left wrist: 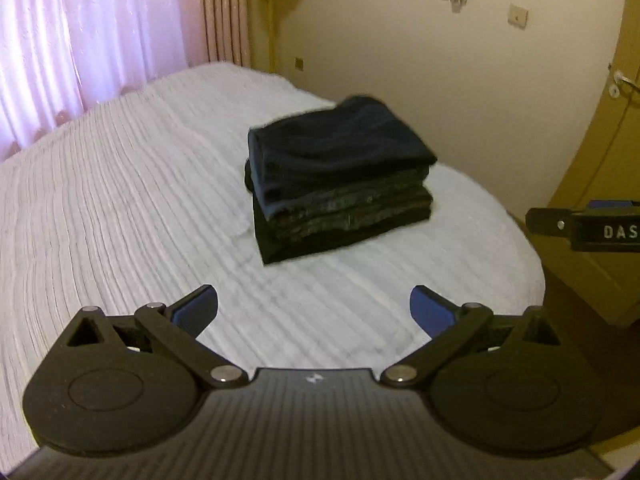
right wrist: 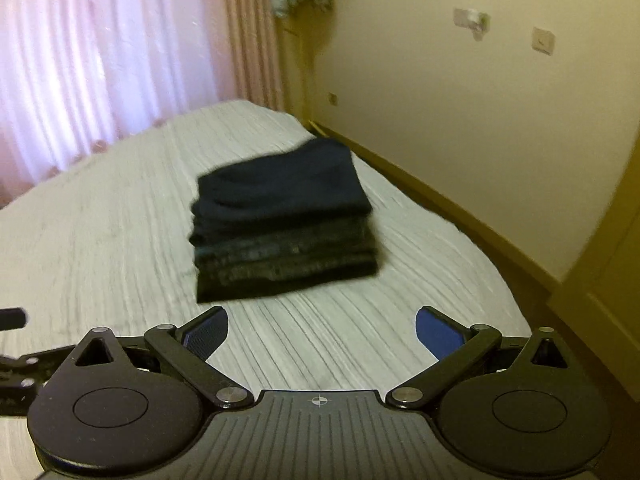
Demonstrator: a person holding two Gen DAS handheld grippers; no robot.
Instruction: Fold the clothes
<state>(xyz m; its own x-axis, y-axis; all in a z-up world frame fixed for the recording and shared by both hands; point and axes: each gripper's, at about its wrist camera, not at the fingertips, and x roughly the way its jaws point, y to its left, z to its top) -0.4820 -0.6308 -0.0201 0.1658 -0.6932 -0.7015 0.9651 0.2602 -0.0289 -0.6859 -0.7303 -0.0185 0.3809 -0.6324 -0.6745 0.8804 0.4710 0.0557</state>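
ahead of both spread, empty tongs, left gripper (left wrist: pixel 314 306) and right gripper (right wrist: pixel 322 330), the stack of folded clothes (left wrist: pixel 340 180) is sitting; a careless nudge risks toppling it.

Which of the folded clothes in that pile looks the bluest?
The top garment of the stack: it is dark navy, with a rounded fold bulging toward the camera. The layers beneath look black or charcoal and lie flatter.

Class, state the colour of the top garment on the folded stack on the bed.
Dark navy blue; the top garment shows best in the left wrist view.
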